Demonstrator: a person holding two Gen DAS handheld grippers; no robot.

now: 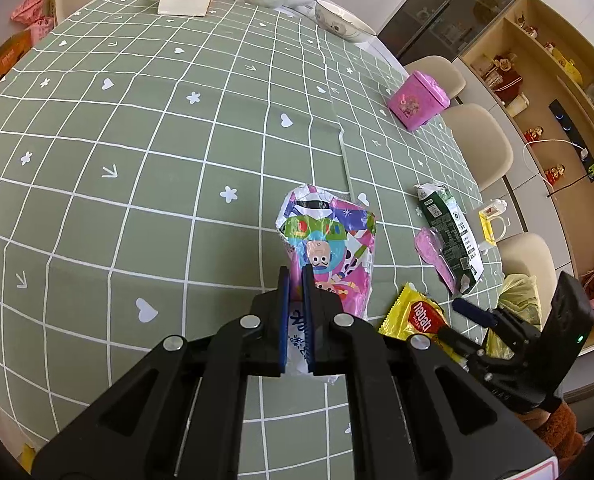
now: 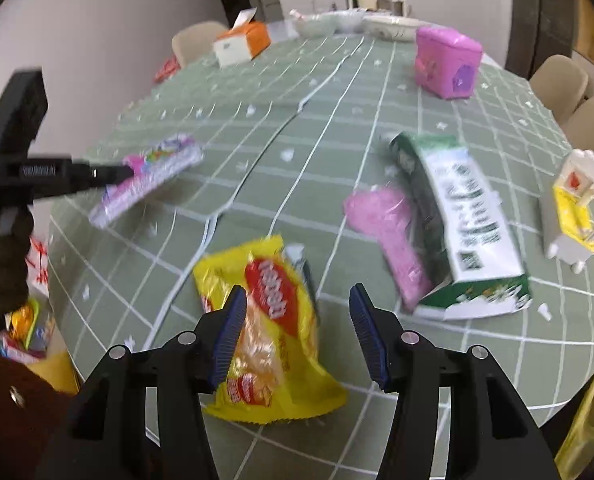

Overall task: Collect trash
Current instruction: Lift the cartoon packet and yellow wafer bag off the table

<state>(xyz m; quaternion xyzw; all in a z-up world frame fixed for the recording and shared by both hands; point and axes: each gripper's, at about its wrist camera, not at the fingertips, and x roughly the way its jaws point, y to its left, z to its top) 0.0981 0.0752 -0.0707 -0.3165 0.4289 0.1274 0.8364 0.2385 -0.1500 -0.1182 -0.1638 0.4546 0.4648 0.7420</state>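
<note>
Two hand-held grippers over a green checked tabletop [image 1: 137,140] strewn with litter. The left gripper [image 1: 296,280] has its fingers clamped on a colourful cartoon bag [image 1: 329,248], which stands up from the pads toward twelve o'clock in the left wrist view; in the right wrist view the same bag [image 2: 153,176] appears at ten o'clock, apparently lifted off the cloth, though motion blur leaves this uncertain. The right gripper [image 2: 297,328] has its fingers spread wide apart and holds nothing. The yellow snack wrapper [image 2: 273,328] lies flat on the tabletop directly below and ahead of it, its long axis running roughly from six to twelve o'clock, slightly tilted toward eleven; the left-hand pad overlaps the wrapper's edge in the picture, while the right-hand pad stands over bare cloth beside it. Contact cannot be judged. At two o'clock, farther off, lie a pink wrapper [image 2: 385,236] and, touching it, a green and white carton [image 2: 461,220] on its side. The right gripper is plainly the nearer one to the yellow wrapper, and the left is occupied; the likely next grasp is therefore the right closing across the wrapper's short axis, after shifting slightly toward nine o'clock to centre it.
</note>
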